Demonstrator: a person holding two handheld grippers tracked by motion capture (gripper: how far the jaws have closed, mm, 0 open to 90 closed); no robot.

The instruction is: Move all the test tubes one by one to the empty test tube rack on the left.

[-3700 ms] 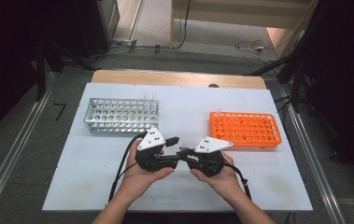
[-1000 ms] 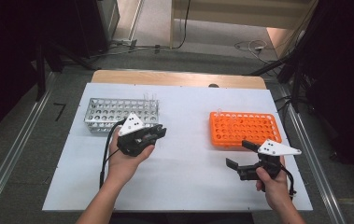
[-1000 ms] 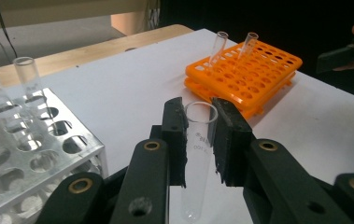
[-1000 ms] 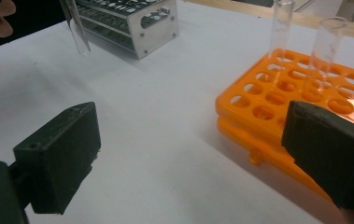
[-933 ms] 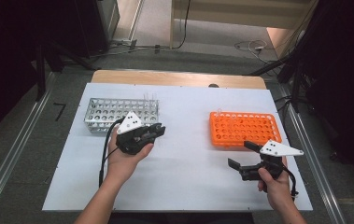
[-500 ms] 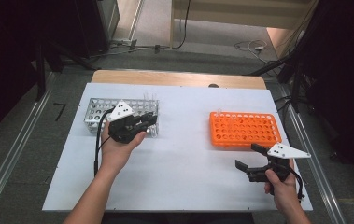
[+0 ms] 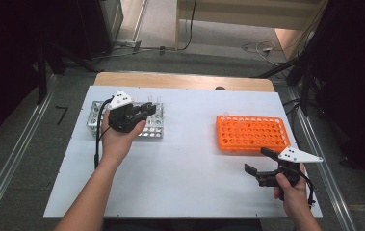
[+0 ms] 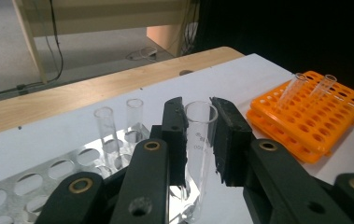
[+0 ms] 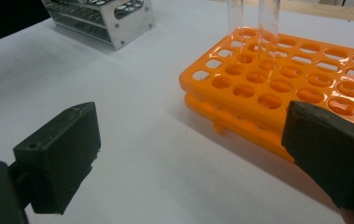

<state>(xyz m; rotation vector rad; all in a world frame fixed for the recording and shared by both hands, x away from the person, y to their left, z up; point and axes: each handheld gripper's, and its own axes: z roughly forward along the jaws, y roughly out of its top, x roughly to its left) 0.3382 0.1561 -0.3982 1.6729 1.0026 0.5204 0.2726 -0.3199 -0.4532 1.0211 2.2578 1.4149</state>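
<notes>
Left gripper [image 8: 198,140] clamps a glass tube [image 8: 197,154] lower centre, over the metal rack [image 8: 34,186]. Right gripper [image 9: 188,163] gapes, empty. A tilted pull could jam or crack the tube.

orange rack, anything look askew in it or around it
Slightly: two clear tubes lean instead of standing upright in the orange rack. Nothing is spilled or broken. The rack sits flat on the table.

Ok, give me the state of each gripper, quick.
Left gripper: jaws shut on a glass test tube at the metal rack.
Right gripper: jaws open, holding nothing.
</notes>
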